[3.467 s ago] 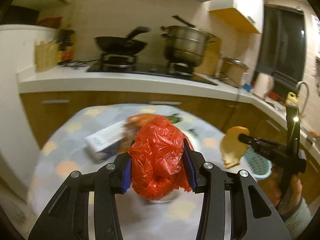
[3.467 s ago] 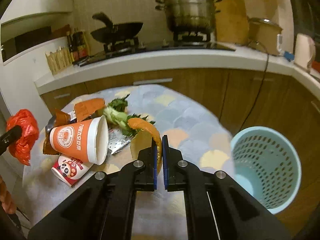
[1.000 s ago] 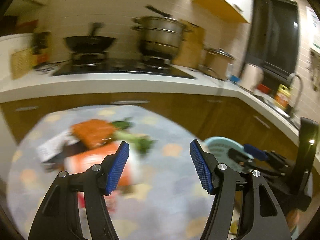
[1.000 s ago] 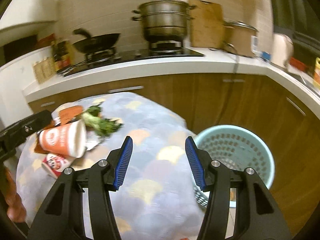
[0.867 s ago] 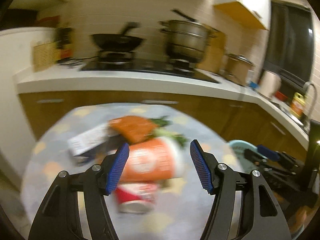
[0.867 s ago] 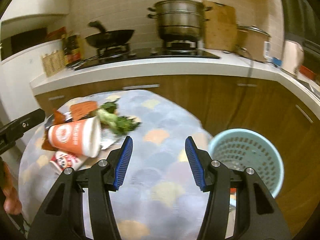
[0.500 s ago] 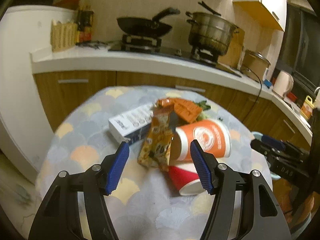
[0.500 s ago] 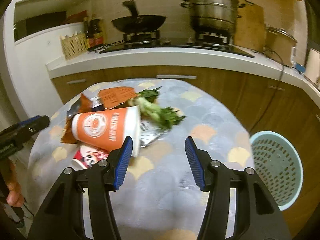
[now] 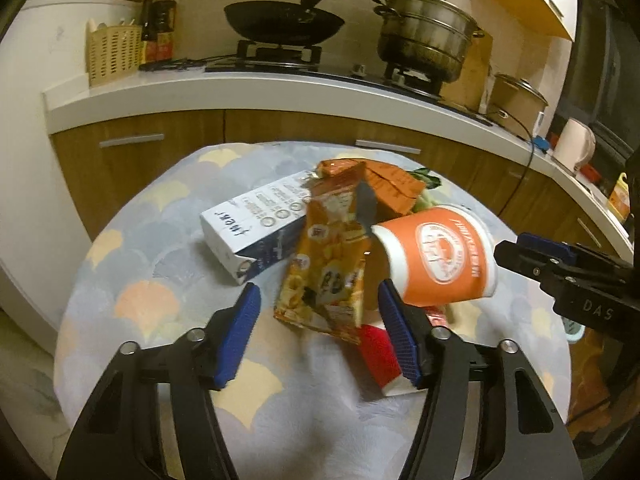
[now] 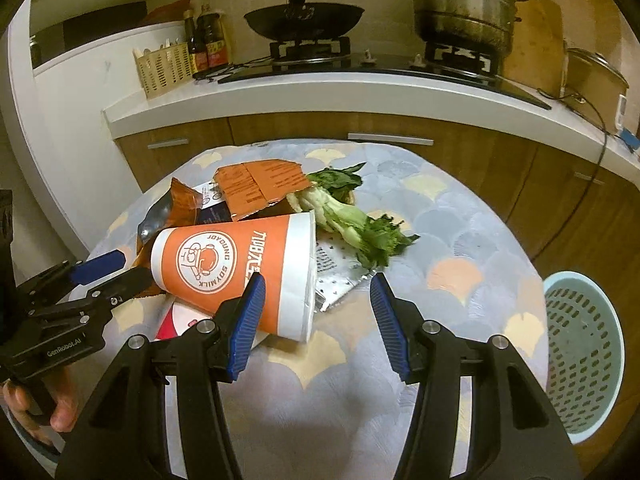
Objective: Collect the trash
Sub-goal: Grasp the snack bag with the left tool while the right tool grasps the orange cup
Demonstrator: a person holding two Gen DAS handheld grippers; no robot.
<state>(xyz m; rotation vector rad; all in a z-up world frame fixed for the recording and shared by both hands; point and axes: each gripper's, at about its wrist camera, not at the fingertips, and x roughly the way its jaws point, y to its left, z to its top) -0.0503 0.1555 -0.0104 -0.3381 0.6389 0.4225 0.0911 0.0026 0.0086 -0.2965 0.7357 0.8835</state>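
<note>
The trash pile sits in the middle of the round table (image 10: pixel 460 240): an orange soymilk cup (image 10: pixel 236 268) on its side, a yellow snack bag (image 9: pixel 328 276) leaning against its closed end, a white and blue carton (image 9: pixel 252 228) behind that, torn orange cardboard (image 10: pixel 256 188), a limp bunch of greens (image 10: pixel 348 220), a silvery wrapper (image 10: pixel 332 276) under the cup's rim, and a small red cup (image 9: pixel 380 356) half hidden below. The pale blue bin (image 10: pixel 580 356) stands on the floor just beside the table, on the right.

A few seconds ago the left gripper (image 9: pixel 316 336) clutched a red plastic bag and the right gripper (image 10: pixel 316 320) pinched a yellowish scrap; both are empty now, and neither item lies on the table, so I judge they went into the bin, though I cannot see them inside it. Both tools have swung back from the bin to face the pile, and have closed in on it over the last second. Two pieces seem done, and at least seven remain.

The left gripper's jaws stand wide apart, holding nothing, with the bottom of the snack bag framed between its blue pads (image 9: pixel 240 332). The right gripper gapes just as wide and empty; its left pad overlaps the soymilk cup's rim in view, but I cannot tell whether it touches. Next pickups look like the bag and the cup
</note>
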